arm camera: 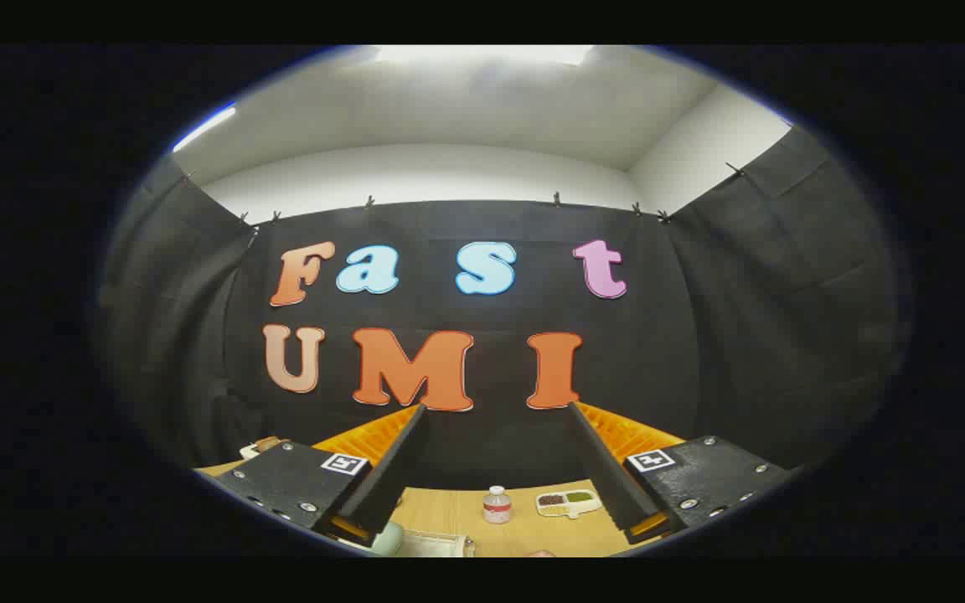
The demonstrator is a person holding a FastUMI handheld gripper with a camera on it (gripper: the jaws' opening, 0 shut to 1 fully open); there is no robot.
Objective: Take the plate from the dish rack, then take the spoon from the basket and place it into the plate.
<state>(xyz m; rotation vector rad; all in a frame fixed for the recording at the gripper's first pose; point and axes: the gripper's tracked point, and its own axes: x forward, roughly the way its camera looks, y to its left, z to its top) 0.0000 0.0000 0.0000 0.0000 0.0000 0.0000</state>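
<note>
- Plate: at the near edge of the counter [449, 512], below the tool, lie two pale shapes, cut off by the edge of the view. I cannot tell whether either is the plate.
- One of these is a pale green rounded thing [390, 538], just under the left finger's base.
- The other is a flat whitish thing [436, 545], just beside the green one and between the two fingers.
- One tool [496, 407]: its two fingers [390, 469] stand wide apart with nothing between them, and neither touches anything. They point upward at the booth's black cloth wall [742, 335], well above the counter.
- Two square black-and-white markers [343, 462] sit on the tool's body, one at the base of each finger.
- One small clear bottle [496, 505] with a pale cap and a label stands upright on the wooden counter, in the gap between the fingers.
- One small divided tray [568, 502] lies just to the right of the bottle, apart from it. It has three compartments: dark bits in one, green in another, yellowish in the third.
- One small brown-and-white object [260, 445] shows past the left side of the tool's body. It is too small to name.
- Several small clips [556, 198] pin the cloth along its top edge, below a white wall.
- One bright ceiling light [482, 54] glows overhead.
</note>
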